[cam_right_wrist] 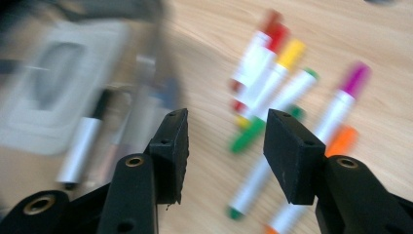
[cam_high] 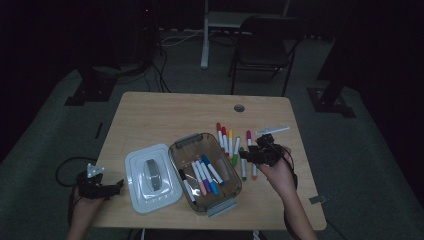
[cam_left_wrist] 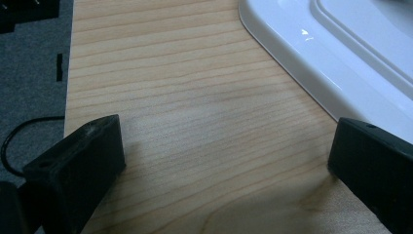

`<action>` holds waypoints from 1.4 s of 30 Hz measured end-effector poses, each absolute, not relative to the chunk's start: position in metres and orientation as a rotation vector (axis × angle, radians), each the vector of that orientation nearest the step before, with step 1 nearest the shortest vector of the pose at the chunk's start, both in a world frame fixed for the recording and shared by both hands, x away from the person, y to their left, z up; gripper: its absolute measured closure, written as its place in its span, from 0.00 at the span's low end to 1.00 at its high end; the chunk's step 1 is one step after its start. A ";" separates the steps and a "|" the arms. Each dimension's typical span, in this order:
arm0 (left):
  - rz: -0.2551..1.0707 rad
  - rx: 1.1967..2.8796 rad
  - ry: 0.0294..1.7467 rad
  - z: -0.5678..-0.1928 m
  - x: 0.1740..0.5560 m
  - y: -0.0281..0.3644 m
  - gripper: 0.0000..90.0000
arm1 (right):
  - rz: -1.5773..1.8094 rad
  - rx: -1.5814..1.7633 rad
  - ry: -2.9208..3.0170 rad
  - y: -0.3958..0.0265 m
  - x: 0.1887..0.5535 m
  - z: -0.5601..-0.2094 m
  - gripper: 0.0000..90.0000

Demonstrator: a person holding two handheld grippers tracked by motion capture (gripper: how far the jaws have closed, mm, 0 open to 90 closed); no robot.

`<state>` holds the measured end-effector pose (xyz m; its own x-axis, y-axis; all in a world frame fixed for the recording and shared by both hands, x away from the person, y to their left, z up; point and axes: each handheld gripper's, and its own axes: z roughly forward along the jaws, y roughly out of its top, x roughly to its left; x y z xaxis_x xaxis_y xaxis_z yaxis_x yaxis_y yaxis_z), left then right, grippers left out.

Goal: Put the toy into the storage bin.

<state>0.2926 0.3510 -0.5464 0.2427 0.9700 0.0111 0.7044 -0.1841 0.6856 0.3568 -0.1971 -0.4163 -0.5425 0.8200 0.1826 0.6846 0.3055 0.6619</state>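
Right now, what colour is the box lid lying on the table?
White lid with a grey centre; high view shows it best.

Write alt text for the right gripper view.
The right gripper, jaws open and empty, hovers over loose markers on a wooden table. At left, blurred, are a clear box holding markers and its white lid.

No readable text, label, brand, number or sign anywhere. Markers [cam_right_wrist: 272, 83] on table [cam_high: 160, 115]: barrels plain white, caps coloured, any print too blurred or small to read. White lid [cam_high: 150, 175]: plain, no lettering legible. Clear box [cam_high: 197, 142]: no marking legible. Gripper jaws in both gripper views: bare black, unmarked.
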 end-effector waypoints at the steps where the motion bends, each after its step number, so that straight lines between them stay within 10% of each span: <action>1: 0.617 1.961 1.524 -0.546 0.293 0.351 0.01 | 1.019 1.411 2.353 -0.201 0.358 -0.423 0.58; 20: 0.617 1.961 1.524 -0.546 0.293 0.351 0.01 | 0.778 1.763 2.223 -0.229 0.396 -0.512 0.69; 42: 0.617 1.961 1.523 -0.546 0.293 0.351 0.01 | 0.676 1.824 2.141 -0.253 0.396 -0.519 0.85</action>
